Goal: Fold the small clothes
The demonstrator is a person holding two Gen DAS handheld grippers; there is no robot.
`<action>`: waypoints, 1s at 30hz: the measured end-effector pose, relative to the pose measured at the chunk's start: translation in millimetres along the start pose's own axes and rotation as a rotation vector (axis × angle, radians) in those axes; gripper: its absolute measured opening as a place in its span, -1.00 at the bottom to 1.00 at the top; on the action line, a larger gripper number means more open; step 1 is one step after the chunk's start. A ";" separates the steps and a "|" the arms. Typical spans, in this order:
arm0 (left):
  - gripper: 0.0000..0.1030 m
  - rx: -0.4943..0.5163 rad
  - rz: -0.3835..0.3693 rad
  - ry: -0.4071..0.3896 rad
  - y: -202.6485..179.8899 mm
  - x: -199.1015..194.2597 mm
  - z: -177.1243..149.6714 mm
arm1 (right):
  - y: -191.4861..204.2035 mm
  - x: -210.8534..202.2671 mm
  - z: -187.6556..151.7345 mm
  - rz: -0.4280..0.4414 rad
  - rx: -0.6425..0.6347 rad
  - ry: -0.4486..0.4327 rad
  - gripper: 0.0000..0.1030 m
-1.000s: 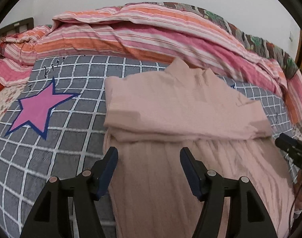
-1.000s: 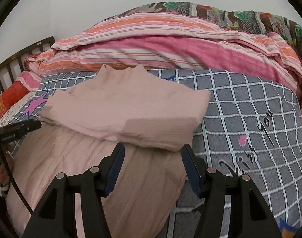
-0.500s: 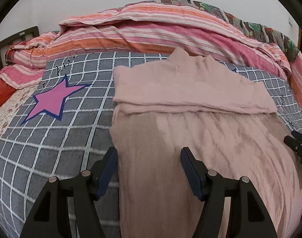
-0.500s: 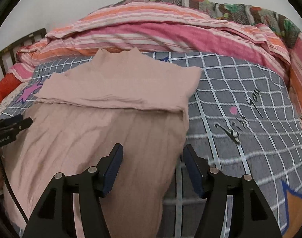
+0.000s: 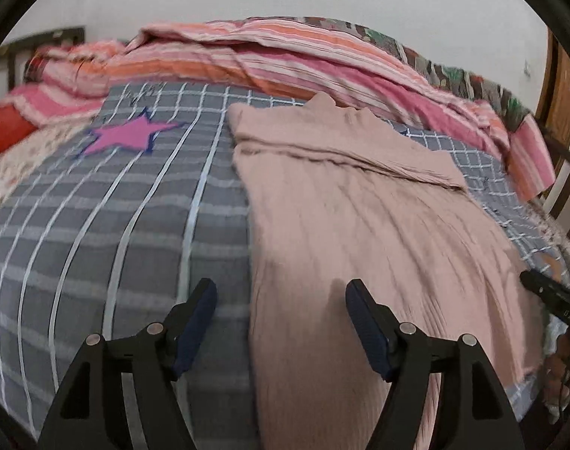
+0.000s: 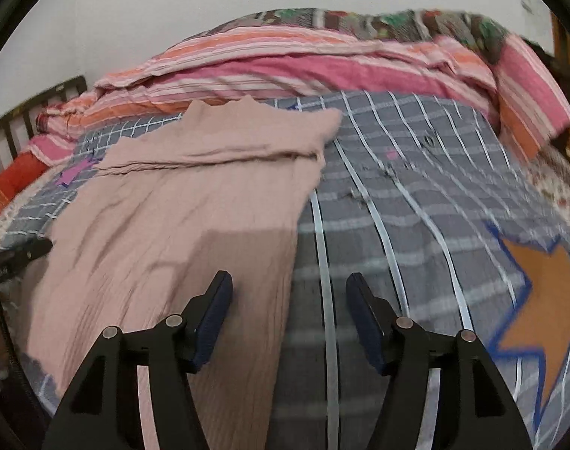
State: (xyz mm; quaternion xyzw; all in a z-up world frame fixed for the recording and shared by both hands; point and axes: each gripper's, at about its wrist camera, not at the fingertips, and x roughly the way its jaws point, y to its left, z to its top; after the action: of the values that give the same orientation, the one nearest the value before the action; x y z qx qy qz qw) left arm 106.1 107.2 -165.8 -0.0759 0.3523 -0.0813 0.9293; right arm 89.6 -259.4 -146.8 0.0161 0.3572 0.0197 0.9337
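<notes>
1. Here, a bed fills both views, covered by a grey checked blanket [image 5: 97, 225] with white grid lines. It carries a pink star [image 5: 129, 137] toward its far left and an orange star [image 6: 543, 300] near its right edge.
2. Along the far edge of the bed, against a pale wall, lies a bunched striped quilt [image 5: 285, 56] in pink, orange and white.
3. In the middle of the blanket lies the task's garment, a dusty-pink ribbed top [image 5: 359, 225]. It is spread flat, with the collar end pointing to the far edge of the bed. Its sleeves are folded across the chest, making a doubled band over the upper part. The lower part runs toward the near edge of the bed.
4. The left gripper [image 5: 281, 300] hovers low over the near part of the bed with its fingers spread apart and nothing between them. The top's left side edge runs straight between the two fingers: the left finger is over bare blanket, the right finger over pink fabric.
5. The right gripper [image 6: 288, 296] is likewise released and holding nothing. The top's right side edge [image 6: 296, 247] passes between its fingers, with the left finger over the fabric and the right finger over the blanket.
6. Whether any fingertip touches the cloth cannot be told; both views are a little blurred.
7. Each view shows the other gripper's black tip at the garment's far side edge.
</notes>
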 end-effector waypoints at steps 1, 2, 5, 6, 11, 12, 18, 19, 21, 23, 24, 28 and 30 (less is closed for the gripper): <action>0.35 -0.011 -0.019 -0.002 3.3 -7.4 -7.0 | -2.5 -7.1 -5.9 0.012 0.024 0.003 0.21; 0.35 -0.018 -0.032 -0.001 4.9 -13.3 -12.9 | -4.6 -13.2 -12.3 0.032 0.048 0.018 0.21; 0.35 -0.042 -0.053 0.009 7.2 -28.0 -33.4 | -7.6 -26.3 -30.4 0.102 0.102 0.052 0.21; 0.35 -0.048 -0.056 0.018 7.1 -32.5 -42.1 | -6.9 -29.7 -34.4 0.110 0.102 0.053 0.20; 0.31 -0.062 -0.061 0.054 4.9 -43.8 -73.3 | 0.2 -46.0 -54.8 0.145 0.089 0.059 0.06; 0.31 -0.058 -0.053 0.047 4.0 -45.4 -75.0 | 0.9 -46.5 -58.1 0.151 0.093 0.064 0.01; 0.10 -0.119 -0.073 0.043 6.5 -37.7 -68.7 | 11.4 -35.5 -63.5 0.157 0.087 0.074 -0.03; 0.06 -0.125 -0.080 0.045 5.5 -35.9 -67.6 | 11.3 -34.3 -62.6 0.159 0.087 0.073 -0.03; -0.21 -0.129 -0.072 0.048 2.5 -32.2 -66.2 | 13.9 -32.6 -60.7 0.156 0.082 0.064 -0.39; -0.82 -0.121 -0.074 0.053 -0.1 -30.2 -66.1 | 15.1 -32.8 -60.1 0.163 0.066 0.058 -0.81; -0.85 -0.111 -0.083 0.047 -0.1 -31.8 -65.2 | 13.2 -34.6 -59.7 0.176 0.065 0.050 -0.86; -0.88 -0.183 -0.062 -0.036 24.1 -51.1 -61.0 | -11.3 -57.1 -57.7 0.103 0.104 -0.053 -0.92; -0.87 -0.233 -0.108 -0.010 34.6 -48.0 -63.1 | -29.6 -59.6 -58.3 0.133 0.168 -0.046 -0.92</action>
State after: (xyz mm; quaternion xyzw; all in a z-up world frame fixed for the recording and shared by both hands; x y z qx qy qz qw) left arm 32.0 145.5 -188.5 -0.2027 0.3500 -0.0893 0.9102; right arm 7.1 -290.9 -151.7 0.1185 0.3341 0.0513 0.9337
